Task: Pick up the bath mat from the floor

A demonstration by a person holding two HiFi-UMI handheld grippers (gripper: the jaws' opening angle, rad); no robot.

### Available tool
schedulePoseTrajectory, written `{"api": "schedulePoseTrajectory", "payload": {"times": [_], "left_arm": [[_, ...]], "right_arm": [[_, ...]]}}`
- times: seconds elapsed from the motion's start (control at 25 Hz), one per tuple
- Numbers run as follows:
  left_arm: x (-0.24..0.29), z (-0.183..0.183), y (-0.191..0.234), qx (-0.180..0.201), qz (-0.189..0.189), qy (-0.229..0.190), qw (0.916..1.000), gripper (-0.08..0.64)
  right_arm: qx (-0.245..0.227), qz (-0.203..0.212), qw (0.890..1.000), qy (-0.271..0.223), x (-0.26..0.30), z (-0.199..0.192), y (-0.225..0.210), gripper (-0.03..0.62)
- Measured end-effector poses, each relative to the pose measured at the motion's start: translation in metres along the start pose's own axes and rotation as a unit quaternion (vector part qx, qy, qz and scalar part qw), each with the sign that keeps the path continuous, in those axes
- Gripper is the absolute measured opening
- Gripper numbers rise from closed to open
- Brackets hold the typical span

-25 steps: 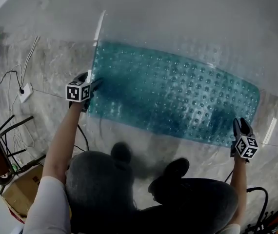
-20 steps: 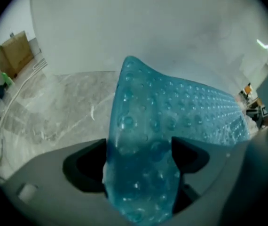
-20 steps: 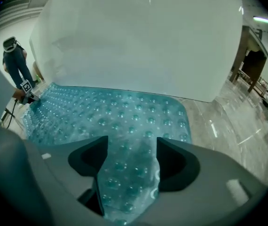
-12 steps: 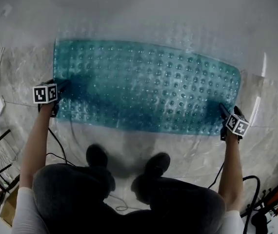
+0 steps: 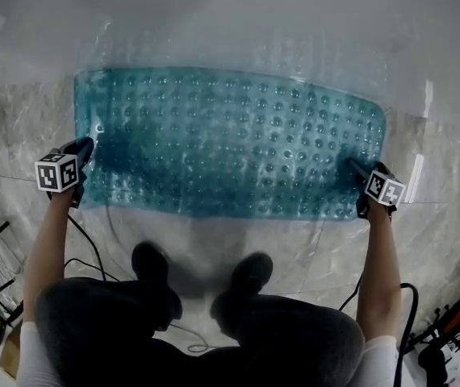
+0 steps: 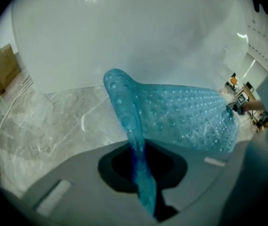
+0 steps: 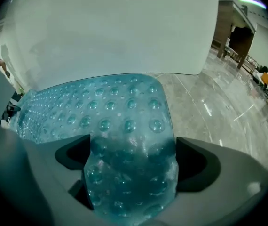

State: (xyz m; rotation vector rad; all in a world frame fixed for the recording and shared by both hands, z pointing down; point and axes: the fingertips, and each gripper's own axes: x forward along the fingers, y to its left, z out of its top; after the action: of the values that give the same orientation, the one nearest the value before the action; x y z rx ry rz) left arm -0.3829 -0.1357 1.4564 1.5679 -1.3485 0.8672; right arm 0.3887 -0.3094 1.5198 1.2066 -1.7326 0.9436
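Floor: polished grey marble-look tile [image 5: 432, 240], with a white curved surface [image 5: 254, 14] rising along its far side. A person stands over the area, two dark shoes [image 5: 151, 261] planted on the tile just short of the near long edge of the work item.

Item: teal translucent bath mat [image 5: 230, 143], studded with round bubbles. It lies lengthwise across the head view, mostly flat on the floor, its far long edge close to the white surface.

Left gripper [image 5: 85, 147]: at the mat's left short edge, marker cube [image 5: 56, 172] facing up. The left gripper view shows the jaws have just been closing and are now clenched on the mat's edge. The material stands pinched into a narrow upright fold between them, and the corner beyond is curled up off the tile.

Right gripper [image 5: 353, 168]: at the mat's right short end. The right gripper view shows the jaws have just been opening and now stand spread wide, released. The rounded end of the mat lies between them and fills the gap from one jaw to the other.

Other: black cables [image 5: 93, 236] trail over the floor beside the left arm.
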Motion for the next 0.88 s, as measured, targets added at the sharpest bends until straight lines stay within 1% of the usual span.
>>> {"api": "schedulePoseTrajectory", "payload": {"times": [0.04, 0.08, 0.28, 0.36, 0.44, 0.48, 0.6, 0.72, 0.88], "left_arm": [[0.0, 0.001, -0.002, -0.001, -0.005, -0.004, 1.0, 0.028], [0.001, 0.002, -0.004, -0.001, -0.008, -0.007, 0.9999, 0.028], [0.002, 0.0, -0.003, -0.011, 0.001, -0.012, 0.9999, 0.026], [-0.003, 0.001, -0.005, -0.009, -0.002, -0.012, 0.9999, 0.026], [-0.013, 0.007, -0.013, -0.012, -0.014, -0.015, 0.9997, 0.025], [-0.021, 0.012, -0.019, -0.014, -0.021, -0.017, 0.9995, 0.025], [-0.051, 0.029, -0.037, -0.019, -0.035, -0.02, 0.999, 0.023], [-0.081, 0.043, -0.059, -0.027, -0.048, -0.017, 0.9984, 0.023], [-0.13, 0.068, -0.083, -0.028, -0.062, -0.024, 0.9974, 0.023]], "right_arm": [[-0.003, 0.003, 1.0, -0.005, 0.0, 0.001, 0.001, 0.568], [-0.009, 0.005, 1.0, -0.007, -0.001, 0.002, 0.004, 0.538], [-0.064, 0.026, 0.998, 0.005, -0.006, -0.002, 0.041, 0.228], [-0.066, 0.028, 0.997, 0.005, -0.011, -0.003, 0.051, 0.147], [-0.046, 0.039, 0.998, 0.003, -0.024, 0.002, 0.058, 0.085], [-0.033, 0.047, 0.998, 0.003, -0.033, 0.006, 0.063, 0.062], [-0.014, 0.074, 0.997, 0.007, -0.07, 0.022, 0.081, 0.041], [-0.016, 0.101, 0.995, 0.014, -0.111, 0.039, 0.099, 0.034], [-0.018, 0.124, 0.992, 0.009, -0.169, 0.066, 0.124, 0.032]]}}
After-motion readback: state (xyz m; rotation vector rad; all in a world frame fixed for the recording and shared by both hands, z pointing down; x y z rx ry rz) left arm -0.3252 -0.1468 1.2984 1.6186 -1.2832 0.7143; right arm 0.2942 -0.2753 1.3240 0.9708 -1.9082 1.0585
